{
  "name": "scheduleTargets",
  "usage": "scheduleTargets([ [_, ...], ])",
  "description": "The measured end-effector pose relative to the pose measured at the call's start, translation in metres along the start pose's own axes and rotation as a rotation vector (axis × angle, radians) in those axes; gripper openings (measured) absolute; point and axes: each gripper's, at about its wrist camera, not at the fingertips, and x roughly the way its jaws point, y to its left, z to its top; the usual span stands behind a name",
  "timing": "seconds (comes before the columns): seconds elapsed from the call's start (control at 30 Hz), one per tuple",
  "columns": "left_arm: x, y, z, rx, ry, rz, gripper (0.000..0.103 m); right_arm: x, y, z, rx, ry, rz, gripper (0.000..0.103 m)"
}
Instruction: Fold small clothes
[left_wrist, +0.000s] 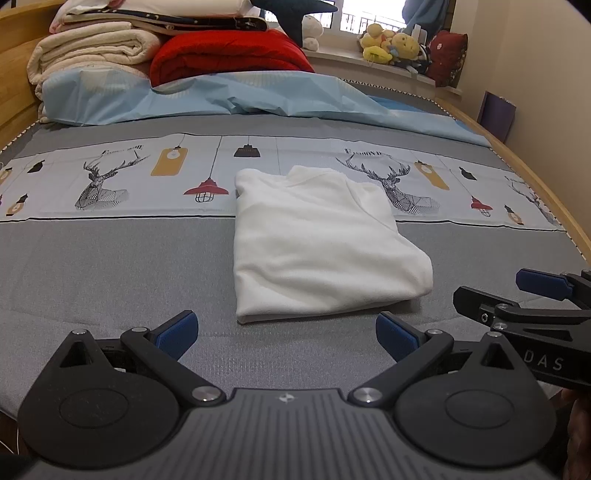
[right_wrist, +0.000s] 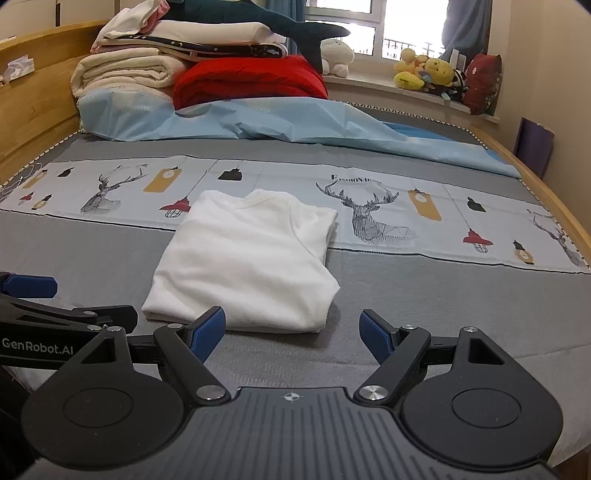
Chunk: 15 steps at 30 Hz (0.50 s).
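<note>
Partly cropped right hand-held gripper (left_wrist: 532, 291); garment (left_wrist: 317, 243) folded.

A folded white knit garment (right_wrist: 245, 262) lies flat on the grey printed bedsheet (right_wrist: 443, 295), just ahead of the right gripper (right_wrist: 291, 334), whose blue-padded fingers (right_wrist: 373, 338) stand spread and empty.

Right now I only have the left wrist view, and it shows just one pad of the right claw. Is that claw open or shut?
Observer: Open. The right claw has both blue pads spread wide, with only grey bedsheet between them.
Operator: Is it gripping the shirt?
Observer: No. The folded white shirt lies flat ahead of it, to its left, with nothing pinched.
Operator: Where is my claw from there?
Observer: One pad of your left claw shows at the far left, clear of the shirt.
</note>
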Motion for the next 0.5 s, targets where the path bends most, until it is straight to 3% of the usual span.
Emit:
scheduleTargets([
  [0.5,0.0028,0.0002,-0.0032,-0.008,0.005,0.000,0.102,0.0018,-0.0004,0.0006,0.008,0.007,0.002,0.081],
])
